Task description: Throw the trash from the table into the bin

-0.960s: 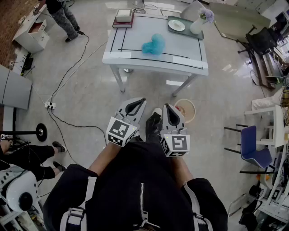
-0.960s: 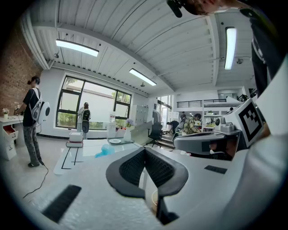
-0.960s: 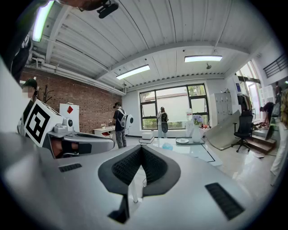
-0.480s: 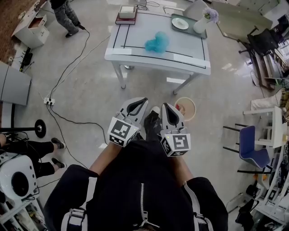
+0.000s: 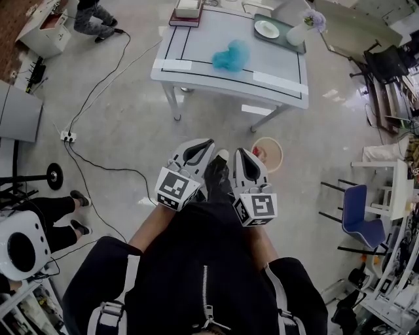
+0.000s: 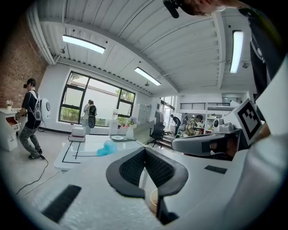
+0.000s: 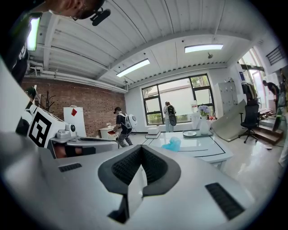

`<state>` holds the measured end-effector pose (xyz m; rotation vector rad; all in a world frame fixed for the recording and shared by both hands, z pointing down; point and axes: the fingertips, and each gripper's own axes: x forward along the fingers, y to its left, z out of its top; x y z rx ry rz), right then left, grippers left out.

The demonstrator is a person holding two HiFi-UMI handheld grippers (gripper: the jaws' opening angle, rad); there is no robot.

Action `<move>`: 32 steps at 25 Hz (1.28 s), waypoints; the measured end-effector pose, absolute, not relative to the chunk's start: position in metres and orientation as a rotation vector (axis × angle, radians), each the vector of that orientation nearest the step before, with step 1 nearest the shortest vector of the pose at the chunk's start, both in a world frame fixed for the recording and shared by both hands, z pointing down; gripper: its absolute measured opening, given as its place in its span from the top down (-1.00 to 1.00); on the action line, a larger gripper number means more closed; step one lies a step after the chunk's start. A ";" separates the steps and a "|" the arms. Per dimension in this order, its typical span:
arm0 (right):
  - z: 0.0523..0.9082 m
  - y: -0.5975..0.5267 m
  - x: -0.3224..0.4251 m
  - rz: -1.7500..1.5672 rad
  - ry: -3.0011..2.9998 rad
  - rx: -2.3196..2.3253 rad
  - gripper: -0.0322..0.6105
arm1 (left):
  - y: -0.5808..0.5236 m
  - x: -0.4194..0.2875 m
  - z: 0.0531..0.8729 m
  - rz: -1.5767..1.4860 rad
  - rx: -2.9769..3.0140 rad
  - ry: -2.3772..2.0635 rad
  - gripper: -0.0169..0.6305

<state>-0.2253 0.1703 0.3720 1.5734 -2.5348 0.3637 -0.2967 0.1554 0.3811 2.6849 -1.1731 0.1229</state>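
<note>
Far ahead of the left tongs (image 5: pixel 204 145), a white box (image 5: pixel 188 6) sits on a dark red book (image 5: pixel 185 22). Far ahead of the right tongs (image 5: pixel 241 155), a green tray (image 5: pixel 283 38) carries a white plate (image 5: pixel 266 28). A white vase (image 5: pixel 298 34) of pale purple flowers (image 5: pixel 315 19) stands at the tray's right end.

Left of the left tongs, black cables (image 5: pixel 98 88) cross the pale floor (image 5: pixel 131 131) to a white power strip (image 5: pixel 67 136). Further left and ahead, a person (image 5: pixel 91 16) stands near a white cabinet (image 5: pixel 46 36). Level with the tongs on the left, another person's legs (image 5: pixel 49 212) stretch out. Right of the right tongs stands a blue chair (image 5: pixel 359 212).
</note>
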 end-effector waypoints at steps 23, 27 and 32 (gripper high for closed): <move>0.394 0.027 -0.196 0.505 -2.551 1.546 0.87 | 0.032 -0.248 0.405 0.251 2.678 -1.074 0.93; 0.386 -0.008 -0.190 0.504 -2.564 1.508 0.88 | -0.003 -0.239 0.397 0.269 2.676 -1.085 0.93; 0.383 -0.039 -0.179 0.516 -2.580 1.471 0.87 | -0.031 -0.225 0.392 0.284 2.678 -1.089 0.93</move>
